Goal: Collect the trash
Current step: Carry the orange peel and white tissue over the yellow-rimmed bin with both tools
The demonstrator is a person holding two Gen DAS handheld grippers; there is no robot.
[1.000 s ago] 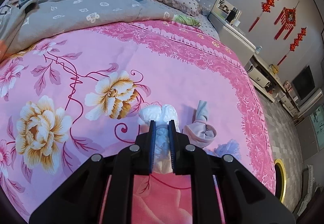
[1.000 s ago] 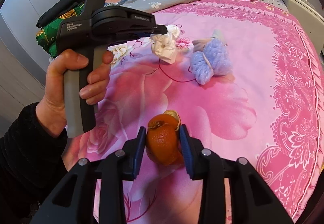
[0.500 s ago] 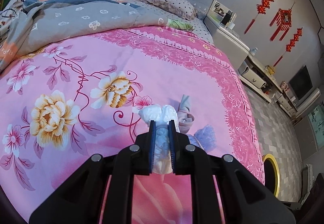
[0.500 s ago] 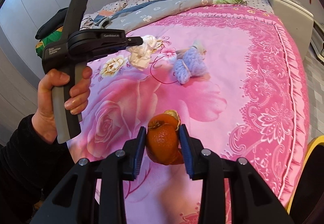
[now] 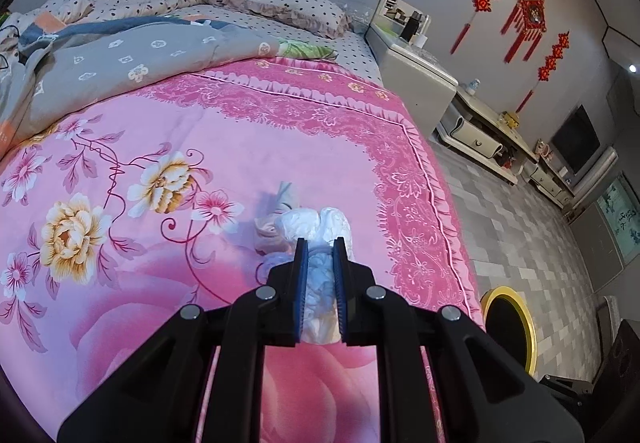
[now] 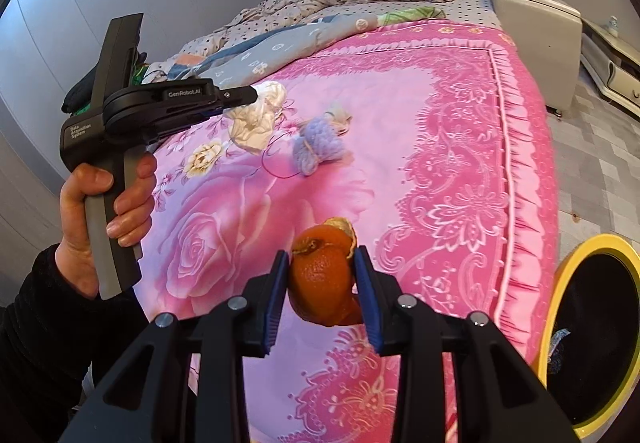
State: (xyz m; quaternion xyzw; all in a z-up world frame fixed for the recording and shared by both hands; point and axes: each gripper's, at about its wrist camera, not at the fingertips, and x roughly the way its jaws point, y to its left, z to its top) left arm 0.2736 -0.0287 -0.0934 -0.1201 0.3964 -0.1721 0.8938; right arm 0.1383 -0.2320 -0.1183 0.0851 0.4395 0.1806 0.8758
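My left gripper (image 5: 319,245) is shut on a crumpled white tissue wad (image 5: 320,227), held above the pink floral bedspread (image 5: 160,139). From the right wrist view the same left gripper (image 6: 256,95) shows at the left, in a person's hand (image 6: 116,195), with the tissue wad (image 6: 256,119) hanging from its tip. My right gripper (image 6: 321,257) is shut on a piece of orange peel (image 6: 324,279), lifted over the bedspread (image 6: 460,147). A yellow-rimmed bin (image 6: 592,331) with a dark inside stands on the floor at the bed's right corner, also seen as the bin (image 5: 508,327).
A lilac knitted sock bundle (image 6: 316,143) and a pale rolled sock (image 5: 276,219) lie mid-bed. A grey quilt (image 5: 120,59) and dotted pillows (image 5: 288,3) fill the head end. A white bedside cabinet (image 6: 532,27) and low furniture (image 5: 480,131) line the tiled floor (image 5: 520,243).
Both grippers have risen and drawn back toward the bed's right corner with their loads. The yellow bin has come fully into the right wrist view.
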